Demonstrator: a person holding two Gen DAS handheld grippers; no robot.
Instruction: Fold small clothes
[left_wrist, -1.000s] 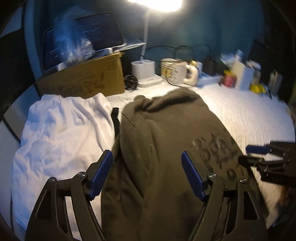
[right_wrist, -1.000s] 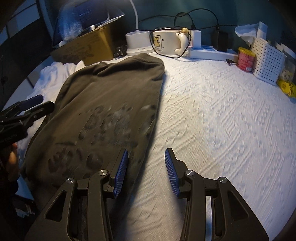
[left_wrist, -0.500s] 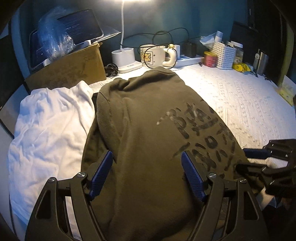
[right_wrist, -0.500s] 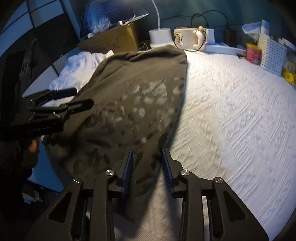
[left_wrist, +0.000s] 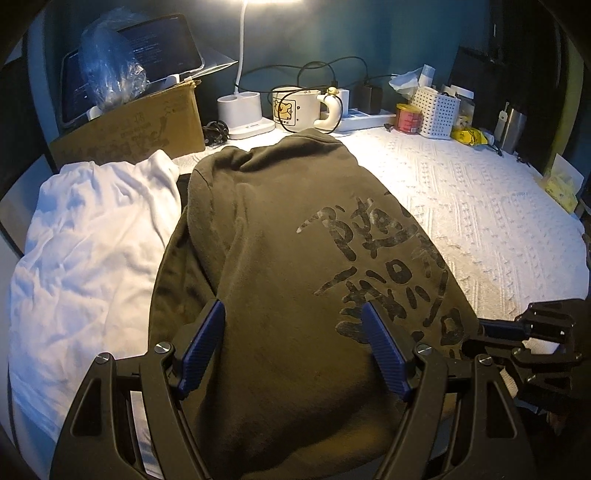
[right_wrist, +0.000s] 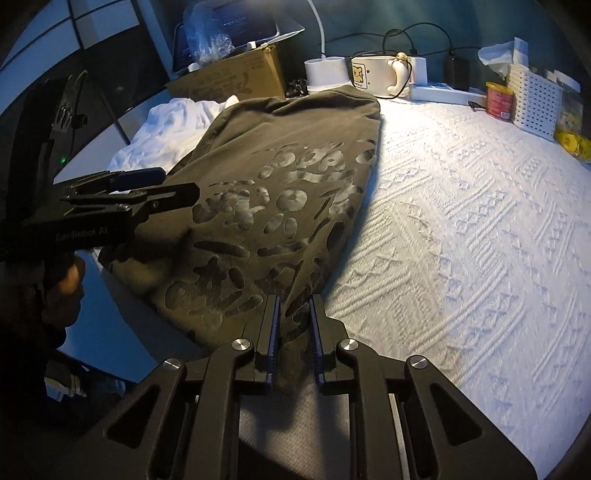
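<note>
Garment: olive-green shirt (left_wrist: 280, 236) with a dark printed design, lying on a white textured bedcover (right_wrist: 461, 229), its near hem at the tongs and its far end toward the mug (left_wrist: 295, 110).
Long axis: runs straight away from both tongs, near hem to far end.
Right tongs: right gripper (right_wrist: 293, 314) has just been closing; its jaws stand narrow, with the shirt's near right corner between them. The cloth looks pinched there.
Left tongs: left gripper (left_wrist: 293, 343) is spread wide above the near left part of the shirt, gripping nothing.
Nearer hand: the right is already on the hem; the left hovers over cloth beside it.
Beside the shirt: a crumpled white garment (left_wrist: 88, 236) lies to the left of the left tongs.
Coming move, judged: the left must take the opposite hem corner before the fold goes forward.
</note>
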